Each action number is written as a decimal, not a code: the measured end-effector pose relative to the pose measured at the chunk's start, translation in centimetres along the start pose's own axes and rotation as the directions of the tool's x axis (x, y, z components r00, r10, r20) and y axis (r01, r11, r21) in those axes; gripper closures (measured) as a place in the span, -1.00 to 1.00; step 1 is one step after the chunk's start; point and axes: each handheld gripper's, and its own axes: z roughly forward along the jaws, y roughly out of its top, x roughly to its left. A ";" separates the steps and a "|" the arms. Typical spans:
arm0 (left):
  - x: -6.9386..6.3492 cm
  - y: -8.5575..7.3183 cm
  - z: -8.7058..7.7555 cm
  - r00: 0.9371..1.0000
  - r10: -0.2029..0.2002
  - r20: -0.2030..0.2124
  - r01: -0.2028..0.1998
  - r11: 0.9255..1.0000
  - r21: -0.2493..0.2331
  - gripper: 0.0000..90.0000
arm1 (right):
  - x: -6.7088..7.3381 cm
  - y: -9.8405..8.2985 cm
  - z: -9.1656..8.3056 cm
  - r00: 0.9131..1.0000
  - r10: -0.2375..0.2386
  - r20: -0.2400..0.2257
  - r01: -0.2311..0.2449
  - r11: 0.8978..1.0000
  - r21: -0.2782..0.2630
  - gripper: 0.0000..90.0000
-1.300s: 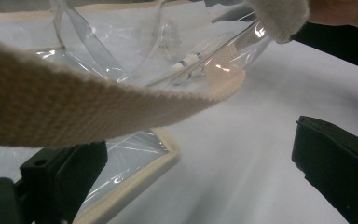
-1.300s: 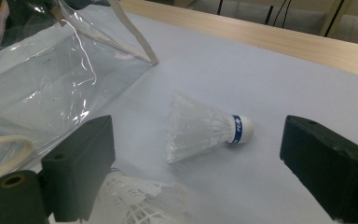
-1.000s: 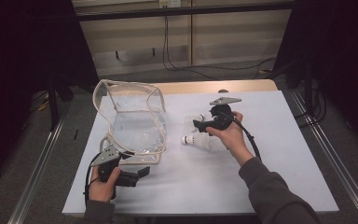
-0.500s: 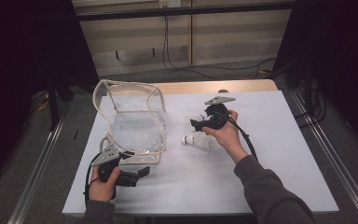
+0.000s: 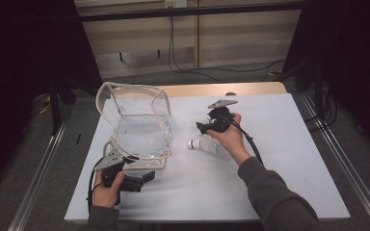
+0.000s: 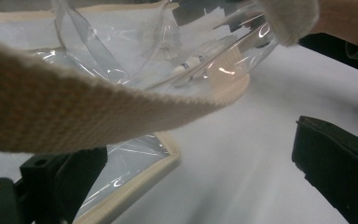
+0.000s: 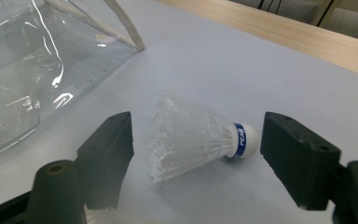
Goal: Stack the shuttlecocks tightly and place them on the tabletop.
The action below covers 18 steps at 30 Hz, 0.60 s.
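White feathered shuttlecock (image 7: 200,137) lies on its side on the pale surface (image 5: 289,144), between the right claw's (image 7: 196,158) spread, untouching jaws. Just beside it stands a clear plastic bag (image 5: 137,125); the left claw (image 6: 191,177) gapes at its beige strap (image 6: 74,116).

A white-covered table (image 5: 289,159) has a bare wooden strip along its far edge. On it a clear plastic bag (image 5: 142,132) with cream trim stands at the left. A white shuttlecock (image 5: 203,144) lies on its side just right of the bag.
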 end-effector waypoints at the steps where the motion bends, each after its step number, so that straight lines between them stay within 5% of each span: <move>1: 0.0 0.0 0.0 1.000 0.000 -0.001 0.000 1.000 0.002 -0.92 | 0.0 0.0 0.1 1.000 0.003 0.003 -0.003 1.000 0.005 -0.42; 9: 0.0 0.0 0.1 1.000 0.001 0.004 -0.001 1.000 0.000 -0.92 | -0.7 -0.1 0.9 1.000 0.001 0.012 -0.001 1.000 0.027 -0.07; 18: 0.0 0.0 0.2 1.000 -0.003 -0.001 0.003 1.000 0.002 -0.92 | -1.3 0.1 0.7 1.000 -0.017 0.001 0.017 1.000 0.021 0.54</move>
